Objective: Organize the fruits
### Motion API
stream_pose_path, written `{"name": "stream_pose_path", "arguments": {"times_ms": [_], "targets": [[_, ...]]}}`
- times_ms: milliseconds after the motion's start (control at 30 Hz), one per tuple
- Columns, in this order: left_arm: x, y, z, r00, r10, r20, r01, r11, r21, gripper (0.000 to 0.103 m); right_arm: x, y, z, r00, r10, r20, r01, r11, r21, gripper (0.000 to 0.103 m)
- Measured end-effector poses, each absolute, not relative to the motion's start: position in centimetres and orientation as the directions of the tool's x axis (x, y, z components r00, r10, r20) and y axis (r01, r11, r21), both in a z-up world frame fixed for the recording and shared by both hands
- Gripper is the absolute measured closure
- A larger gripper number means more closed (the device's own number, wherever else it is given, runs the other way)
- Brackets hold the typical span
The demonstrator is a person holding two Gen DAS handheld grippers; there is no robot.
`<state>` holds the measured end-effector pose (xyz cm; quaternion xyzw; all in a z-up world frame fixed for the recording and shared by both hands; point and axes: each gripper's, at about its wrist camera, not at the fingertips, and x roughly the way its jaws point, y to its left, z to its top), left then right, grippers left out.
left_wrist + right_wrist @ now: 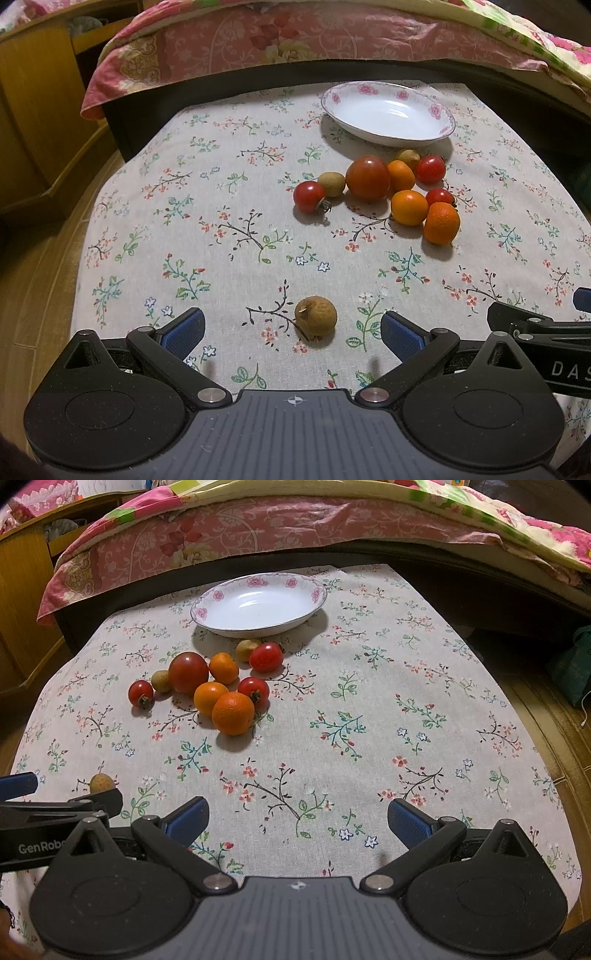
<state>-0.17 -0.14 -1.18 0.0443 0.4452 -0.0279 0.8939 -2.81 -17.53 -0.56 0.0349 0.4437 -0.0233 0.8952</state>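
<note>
A floral tablecloth covers the table, with a pink patterned bedspread hanging behind its far edge. At the far side of the cloth sits a white dish with a rose-printed rim, nothing in it. Both grippers hover low over the near edge: the left gripper has its blue-padded fingers spread wide and grips nothing, and the right gripper is likewise spread wide over bare cloth. Just in front of the dish lies a cluster of fruit, touching or nearly so: a large tomato, three small oranges, the nearest orange at the cluster's front, three cherry tomatoes including one at its left end, and two small tan fruits. A lone brown longan lies well apart from the cluster, on the cloth between the left gripper's fingers, just ahead of them.
</note>
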Motion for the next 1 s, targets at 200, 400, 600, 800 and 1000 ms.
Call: {"name": "stream_pose_path", "arguments": {"times_ms": [200, 400, 600, 800, 1000], "targets": [[-0.1, -0.17, -1.24, 0.598, -0.009, -0.802, 0.088, 0.995, 0.055, 0.001, -2.81, -17.48, -0.59, 0.604, -0.011, -0.797, 0.073, 0.996, 0.042, 0.0], [-0.09, -0.18, -1.25, 0.596, -0.008, -0.803, 0.089, 0.995, 0.055, 0.001, -2.8, -17.49, -0.62, 0.603, -0.011, -0.797, 0.073, 0.996, 0.042, 0.0], [-0.08, -0.19, -1.27, 0.594, -0.007, -0.804, 0.088, 0.994, 0.057, 0.001, -2.81, -17.47, -0.69, 0.603, -0.01, -0.798, 0.072, 0.996, 0.042, 0.0], [0.07, -0.14, -1.42, 0.586, -0.004, -0.811, 0.086, 0.995, 0.057, 0.001, -2.75, -17.36, -0.8, 0.6, -0.002, -0.8, 0.064, 0.997, 0.046, 0.0], [0.25, -0.31, -1.54, 0.586, 0.006, -0.81, 0.092, 0.993, 0.074, 0.002, -2.49, -17.21, -0.86, 0.59, 0.003, -0.808, 0.056, 0.997, 0.045, 0.0]]}}
